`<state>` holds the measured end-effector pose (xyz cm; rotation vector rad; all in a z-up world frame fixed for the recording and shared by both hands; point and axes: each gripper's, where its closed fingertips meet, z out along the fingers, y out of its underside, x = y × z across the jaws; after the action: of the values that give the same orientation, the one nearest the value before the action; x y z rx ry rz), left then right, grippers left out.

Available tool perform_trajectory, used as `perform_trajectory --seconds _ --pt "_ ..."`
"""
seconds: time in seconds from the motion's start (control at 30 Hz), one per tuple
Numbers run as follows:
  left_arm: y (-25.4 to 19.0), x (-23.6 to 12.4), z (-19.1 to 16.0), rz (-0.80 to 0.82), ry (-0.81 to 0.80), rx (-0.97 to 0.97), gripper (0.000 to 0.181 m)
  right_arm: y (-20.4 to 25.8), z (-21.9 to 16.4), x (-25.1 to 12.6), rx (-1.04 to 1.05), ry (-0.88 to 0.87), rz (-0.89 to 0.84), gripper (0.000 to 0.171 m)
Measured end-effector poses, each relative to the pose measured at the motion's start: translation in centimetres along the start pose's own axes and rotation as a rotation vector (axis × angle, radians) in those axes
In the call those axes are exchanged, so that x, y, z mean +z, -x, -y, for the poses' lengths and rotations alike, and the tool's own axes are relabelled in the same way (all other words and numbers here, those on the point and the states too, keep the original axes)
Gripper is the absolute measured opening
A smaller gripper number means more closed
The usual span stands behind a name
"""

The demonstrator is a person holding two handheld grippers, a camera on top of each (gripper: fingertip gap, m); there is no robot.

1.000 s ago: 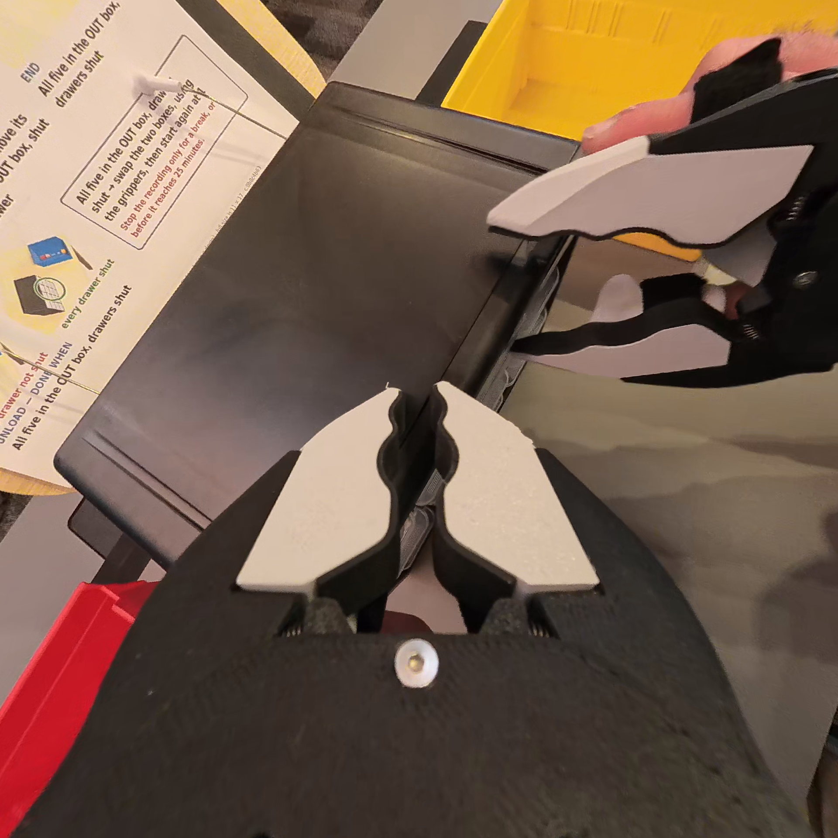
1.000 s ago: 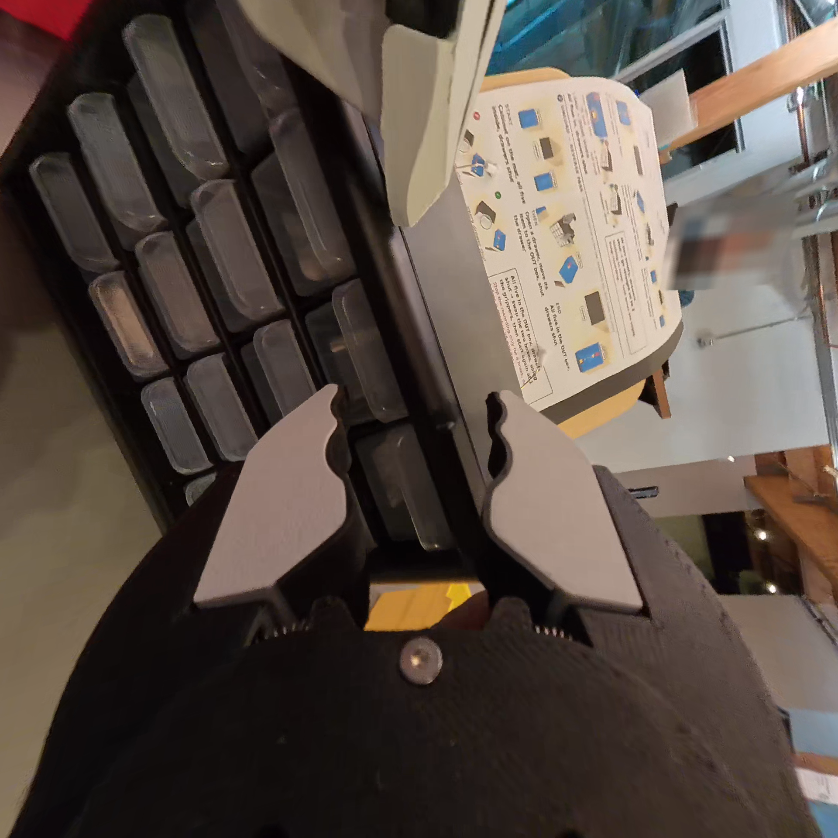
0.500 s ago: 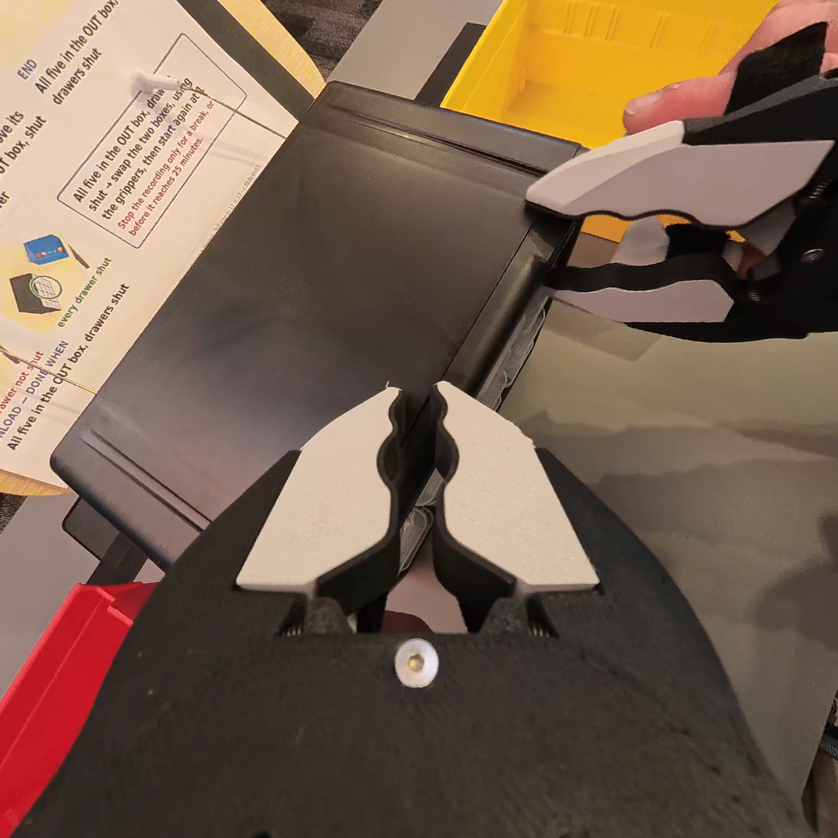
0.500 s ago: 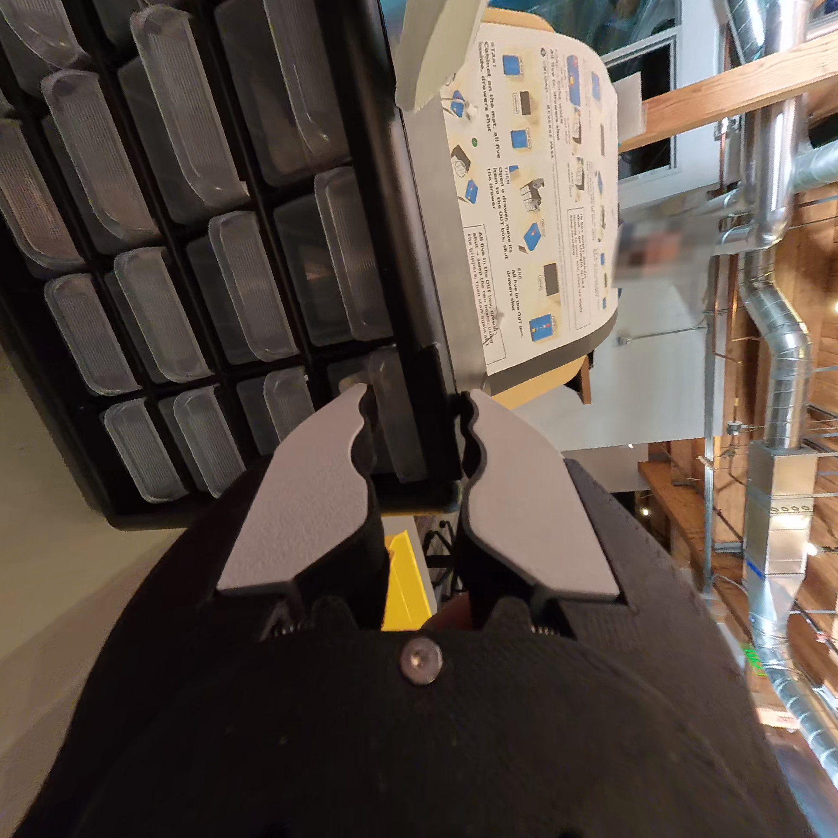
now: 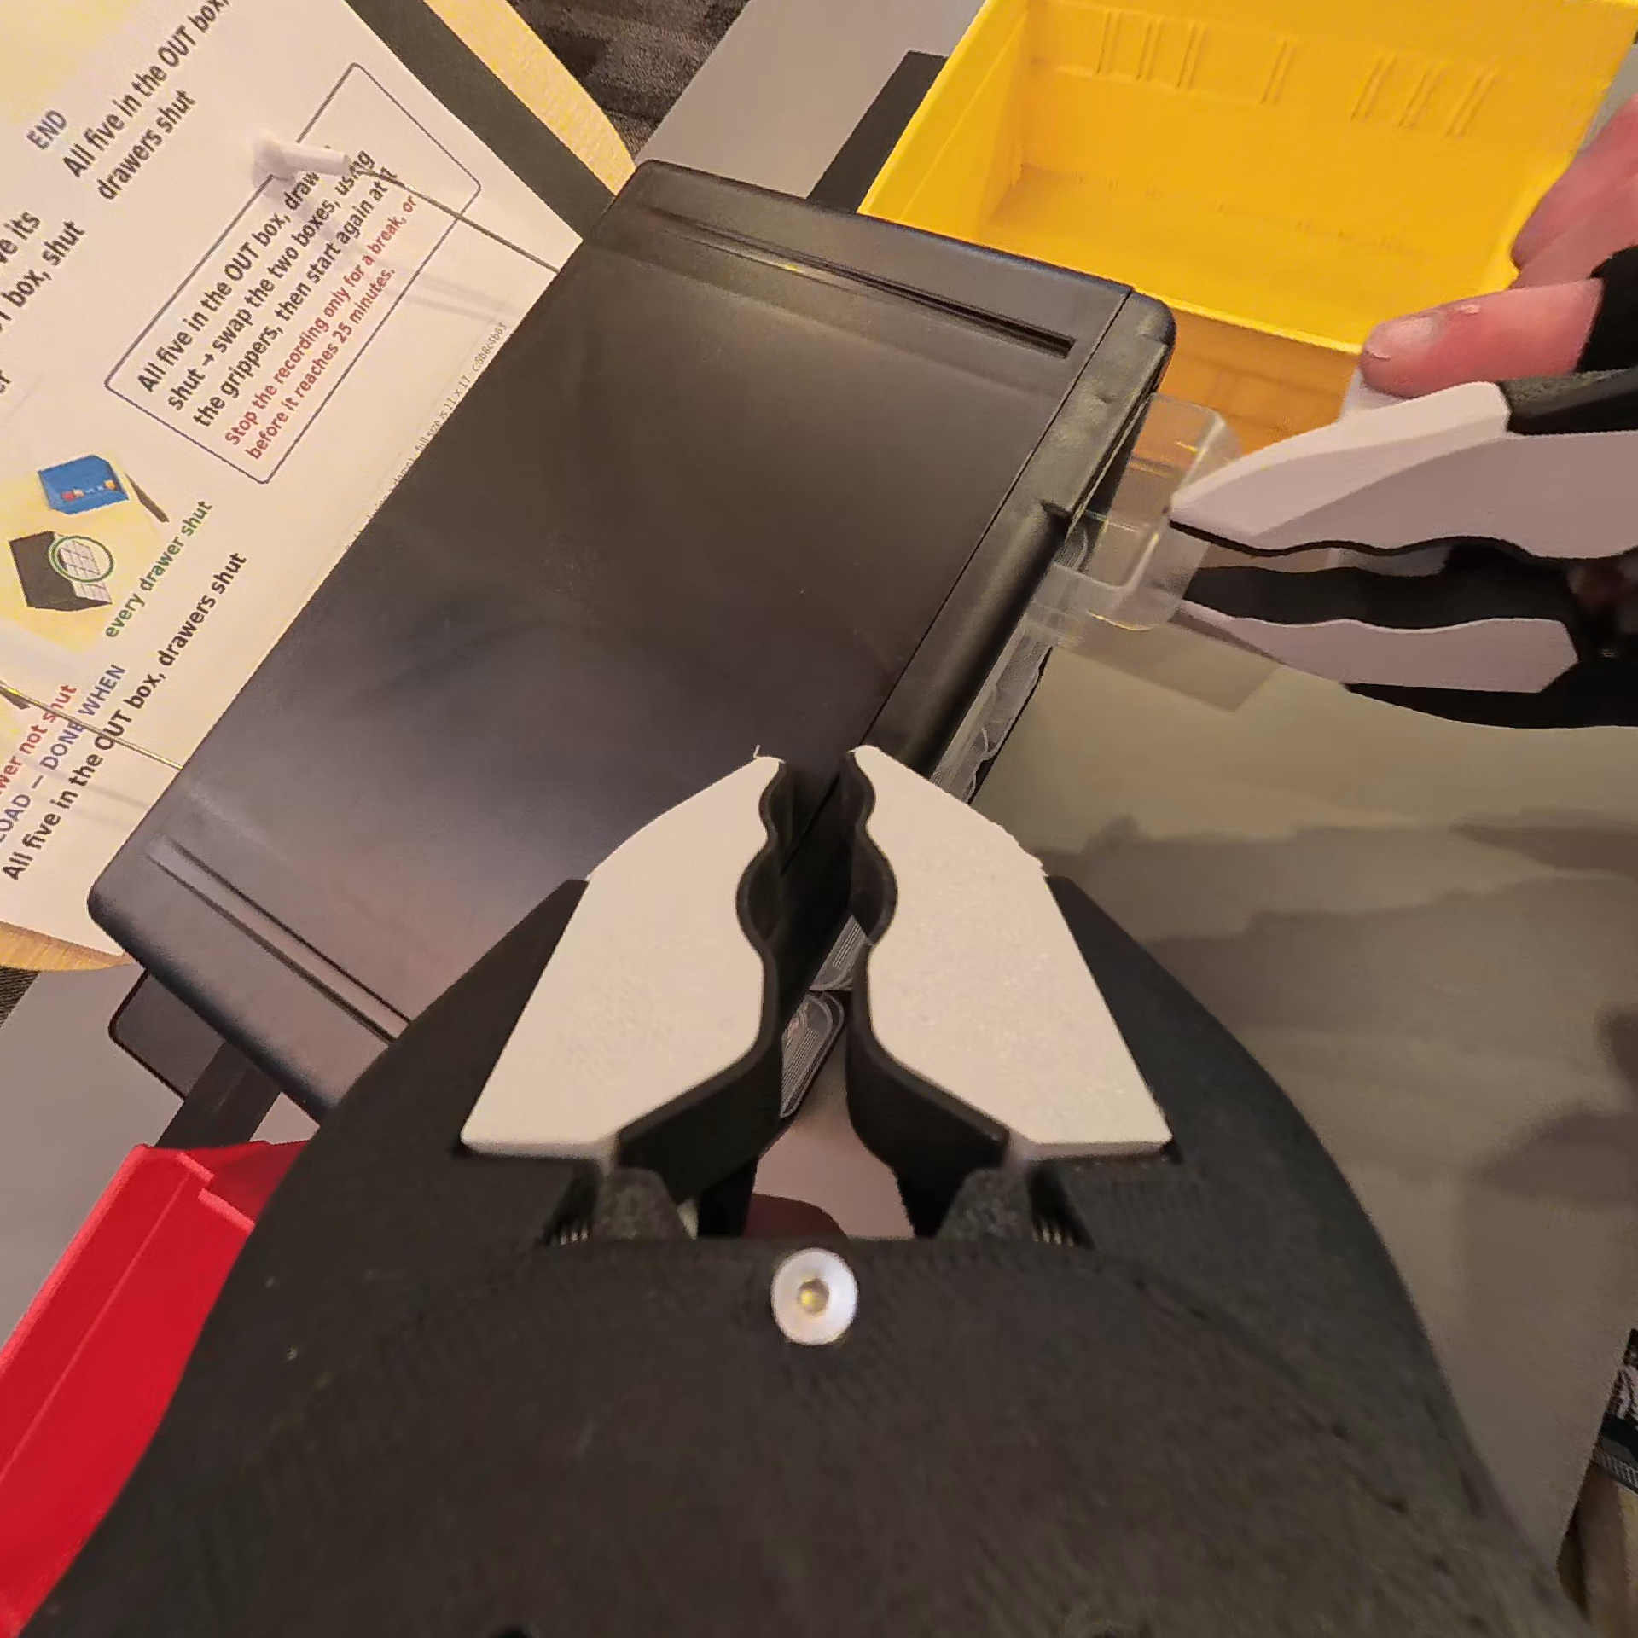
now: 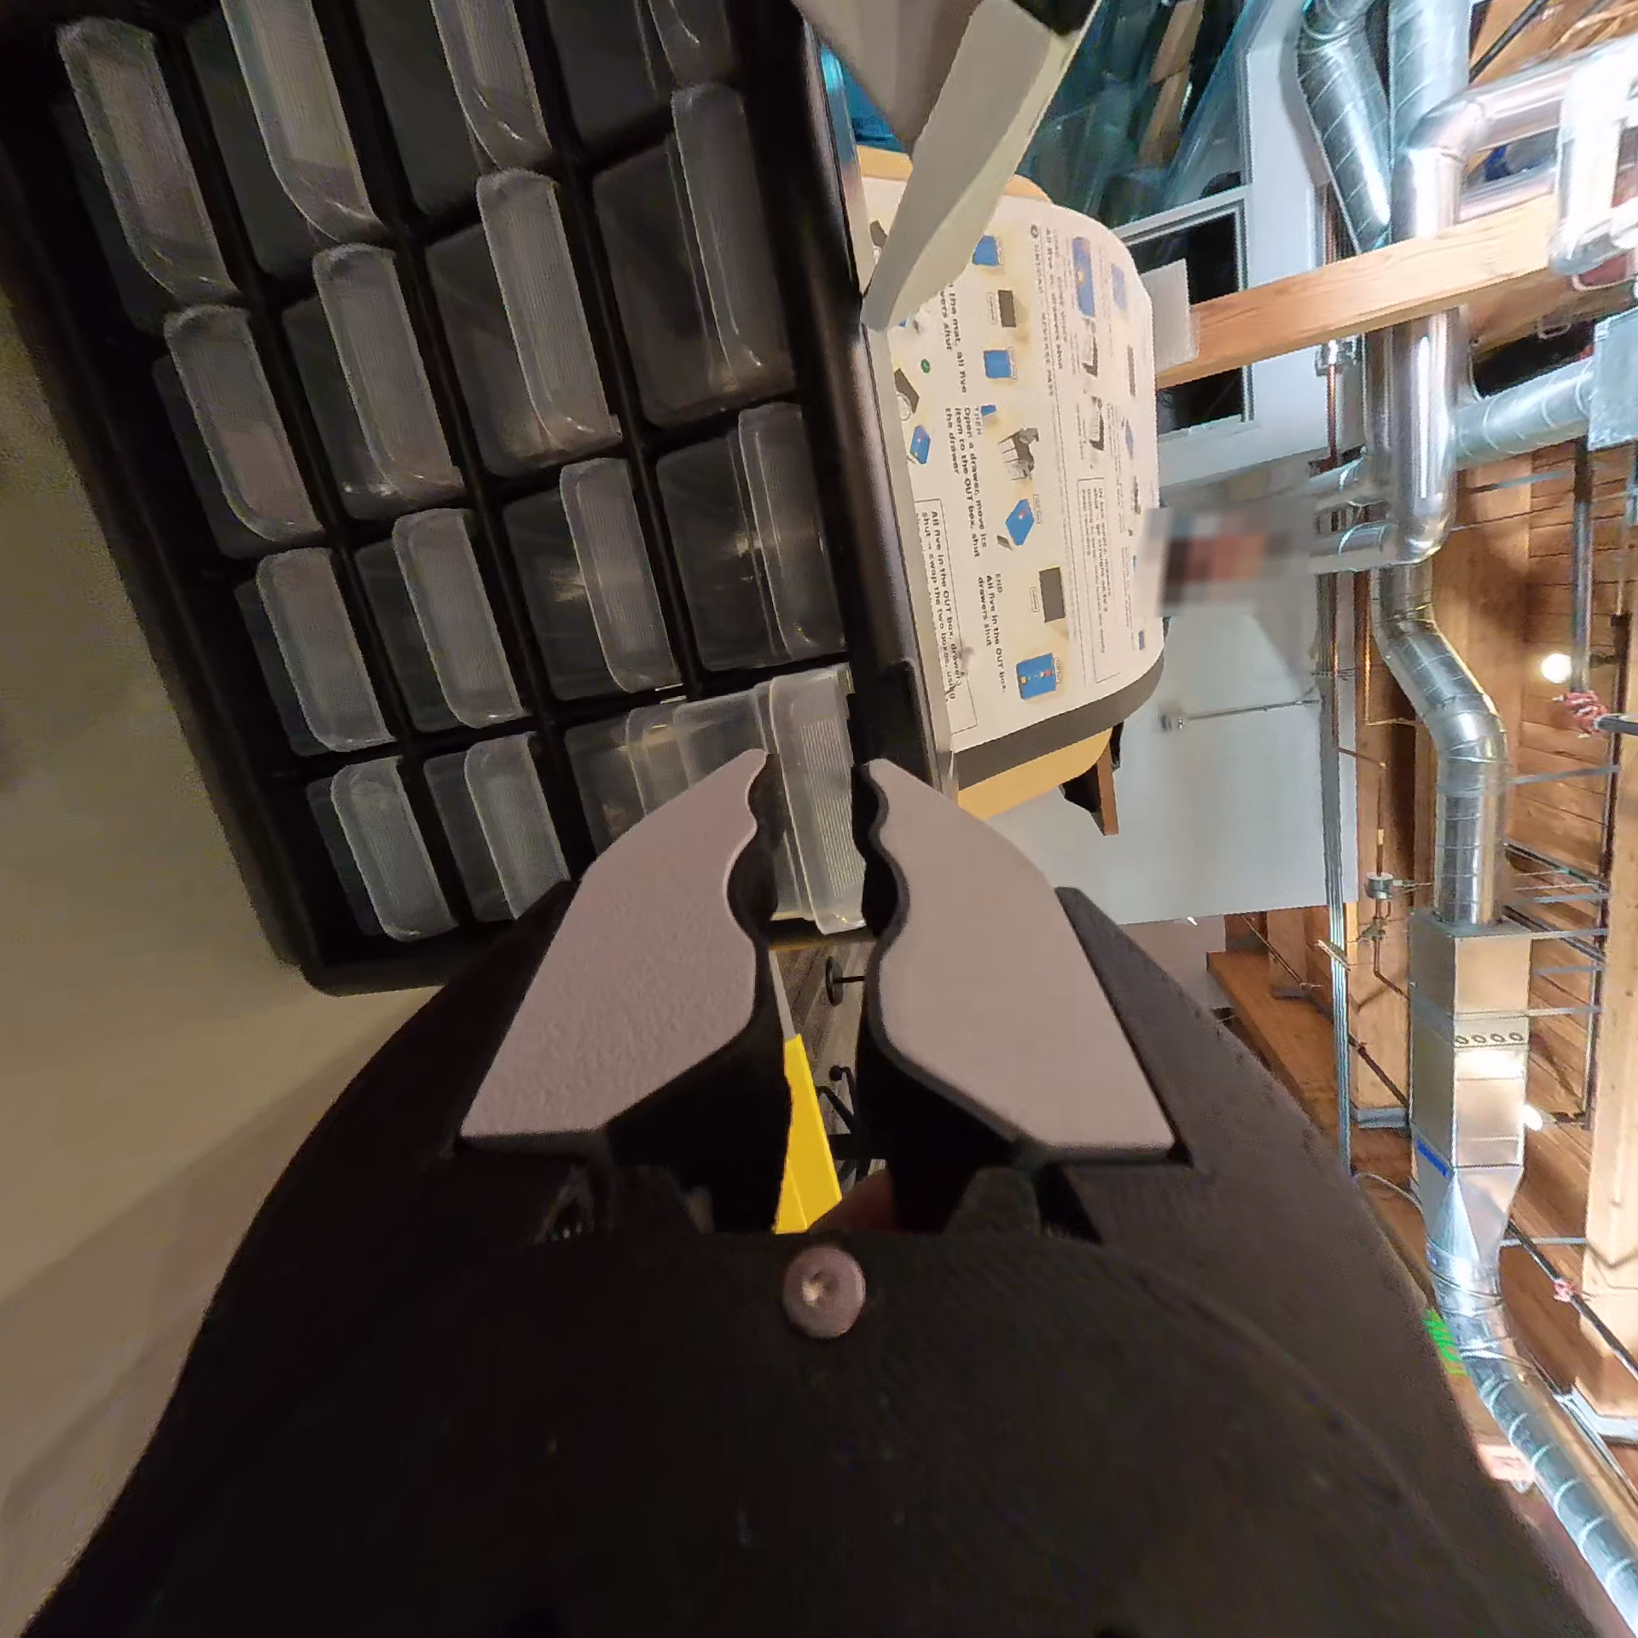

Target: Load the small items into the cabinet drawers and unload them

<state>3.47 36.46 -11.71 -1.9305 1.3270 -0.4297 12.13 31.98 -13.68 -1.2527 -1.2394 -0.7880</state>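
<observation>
In the left wrist view, the left tongs are clamped on the front top edge of the black cabinet, which stands on the grey bench. A yellow bin sits behind the cabinet's far end and a red bin at its near end, with a printed sheet lying beside it. Farther off, the right tongs pinch a clear drawer drawn partly out of the cabinet's top far corner. In the right wrist view, the right tongs are closed on that drawer's ribbed front lip, the drawer standing proud of the others in the cabinet. Its contents cannot be made out.
</observation>
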Motion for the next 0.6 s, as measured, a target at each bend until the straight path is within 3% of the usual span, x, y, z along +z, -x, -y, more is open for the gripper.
perform_trajectory --seconds 0.6 --pt "-0.1 0.0 0.0 0.002 -0.010 -0.008 0.010 1.4 1.4 -4.8 0.002 -0.085 0.215 0.016"
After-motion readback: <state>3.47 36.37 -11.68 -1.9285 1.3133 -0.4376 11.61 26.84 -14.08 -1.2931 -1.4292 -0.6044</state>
